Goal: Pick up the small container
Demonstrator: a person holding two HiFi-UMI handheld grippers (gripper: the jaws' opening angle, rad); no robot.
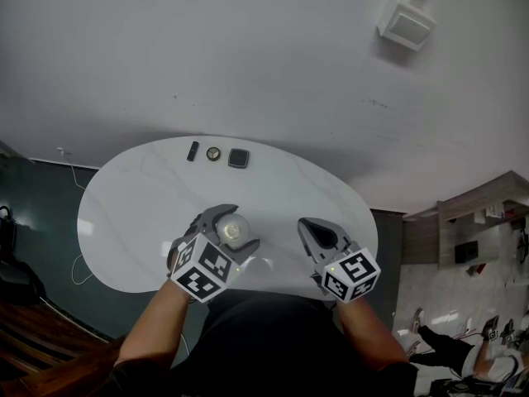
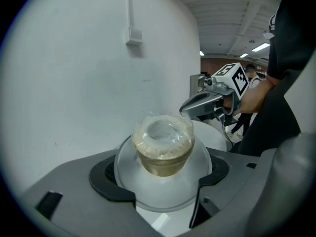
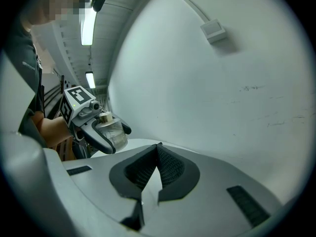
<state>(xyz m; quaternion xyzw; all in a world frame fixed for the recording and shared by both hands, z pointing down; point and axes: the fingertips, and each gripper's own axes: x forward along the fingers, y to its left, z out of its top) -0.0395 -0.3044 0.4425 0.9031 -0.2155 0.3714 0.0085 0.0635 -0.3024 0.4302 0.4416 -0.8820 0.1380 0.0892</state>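
The small container [image 1: 234,230] is a clear round jar with a pale brownish inner cup. My left gripper [image 1: 235,227] is shut on it above the near part of the white oval table [image 1: 140,205]. In the left gripper view the container [image 2: 165,149] sits between the two dark pads [image 2: 106,179], its top turned toward the camera. My right gripper [image 1: 307,224] hovers to the right of it, jaws shut and empty. In the right gripper view its tips [image 3: 157,149] meet, and the held container [image 3: 111,132] shows at the left.
At the table's far edge lie a small black bar [image 1: 193,150], a round object [image 1: 213,154] and a black square object [image 1: 238,158]. A white wall with a mounted box [image 1: 407,23] rises behind. The person's torso stands against the near edge.
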